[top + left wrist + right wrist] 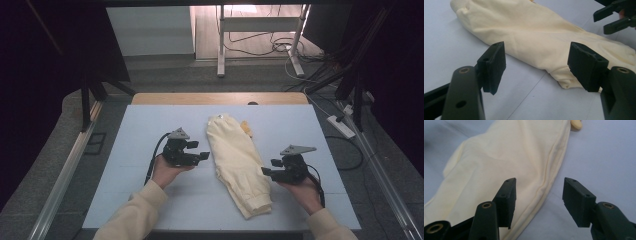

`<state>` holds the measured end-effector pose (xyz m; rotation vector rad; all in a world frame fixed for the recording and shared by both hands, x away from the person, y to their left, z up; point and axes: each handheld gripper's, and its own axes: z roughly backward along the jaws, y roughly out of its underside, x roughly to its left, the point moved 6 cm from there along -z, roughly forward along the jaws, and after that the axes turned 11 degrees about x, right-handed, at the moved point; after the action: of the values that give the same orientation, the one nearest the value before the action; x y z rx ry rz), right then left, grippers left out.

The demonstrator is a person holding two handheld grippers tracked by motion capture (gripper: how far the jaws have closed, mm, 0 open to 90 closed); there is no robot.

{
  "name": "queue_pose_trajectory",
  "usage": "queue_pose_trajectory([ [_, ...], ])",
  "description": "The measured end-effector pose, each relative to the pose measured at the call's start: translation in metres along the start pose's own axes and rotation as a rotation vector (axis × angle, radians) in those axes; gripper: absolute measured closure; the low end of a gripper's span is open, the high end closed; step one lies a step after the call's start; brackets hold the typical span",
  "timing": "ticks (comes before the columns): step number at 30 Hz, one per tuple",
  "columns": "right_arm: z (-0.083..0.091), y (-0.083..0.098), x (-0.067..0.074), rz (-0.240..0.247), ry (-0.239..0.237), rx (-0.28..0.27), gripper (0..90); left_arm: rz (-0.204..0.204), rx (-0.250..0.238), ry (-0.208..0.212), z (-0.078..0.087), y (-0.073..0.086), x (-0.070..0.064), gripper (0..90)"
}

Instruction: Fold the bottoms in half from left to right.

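Cream cotton, folded lengthwise into one long strip, lies on the pale blue table (150, 200): these look like small trousers (239, 162), with the ribbed cuffs toward the person and the waistband at the far end. In the high view the garment (239, 162) sits between the two tools, the left gripper (204, 156) just off its left edge and the right gripper (267, 171) just beside its right edge, near the cuffs. Something small and yellow (246, 128) peeks out past the garment's far right side; it is too small to tell what.

From the left gripper view, its jaws stand apart with nothing between them, the garment (539, 37) lying just beyond them, soft and lightly creased, one ribbed end at the upper left. The right gripper (610, 18) shows past the garment, also parted.

From the right gripper view, the jaws are spread and empty, hovering over the garment's seamed edge (499, 165); no cloth is pinched.

Judging by this, the lengthwise fold is done and neatly laid. What seems left is folding the strip across, cuffs toward waistband, which needs a fresh grip on one end.
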<state>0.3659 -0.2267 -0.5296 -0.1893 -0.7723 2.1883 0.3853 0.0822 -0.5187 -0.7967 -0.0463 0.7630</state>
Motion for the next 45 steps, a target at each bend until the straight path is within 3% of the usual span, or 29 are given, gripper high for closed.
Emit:
queue_pose_trajectory([
  [4, 0.012, 0.003, 0.006, 0.000, -0.018, -0.034, 44.4, -0.001, 0.003, 0.001, 0.000, 0.001, 0.001, 31.2],
  [7, 0.017, 0.007, 0.012, 0.013, -0.032, -0.030, 44.5, -0.004, 0.002, 0.001, 0.000, 0.000, 0.000, 31.2],
  [12, 0.016, 0.019, 0.020, -0.003, -0.071, 0.029, 45.3, -0.005, 0.005, 0.000, 0.000, 0.000, -0.001, 31.0],
  [18, 0.011, 0.032, 0.031, 0.039, -0.094, 0.082, 51.2, -0.010, 0.006, -0.004, 0.000, 0.000, -0.001, 30.8],
  [24, 0.009, 0.040, 0.036, 0.044, -0.135, 0.118, 53.9, -0.020, 0.005, -0.014, 0.000, 0.001, -0.001, 30.7],
  [28, 0.007, 0.045, 0.037, 0.017, -0.170, 0.147, 54.1, -0.020, -0.003, -0.016, 0.001, 0.001, -0.002, 30.8],
  [31, 0.003, 0.053, 0.041, 0.040, -0.190, 0.208, 53.7, -0.022, 0.000, -0.017, 0.001, 0.001, -0.001, 30.7],
  [45, -0.001, 0.056, 0.052, 0.056, -0.216, 0.210, 65.0, -0.031, 0.010, -0.018, -0.003, 0.001, -0.003, 30.5],
])
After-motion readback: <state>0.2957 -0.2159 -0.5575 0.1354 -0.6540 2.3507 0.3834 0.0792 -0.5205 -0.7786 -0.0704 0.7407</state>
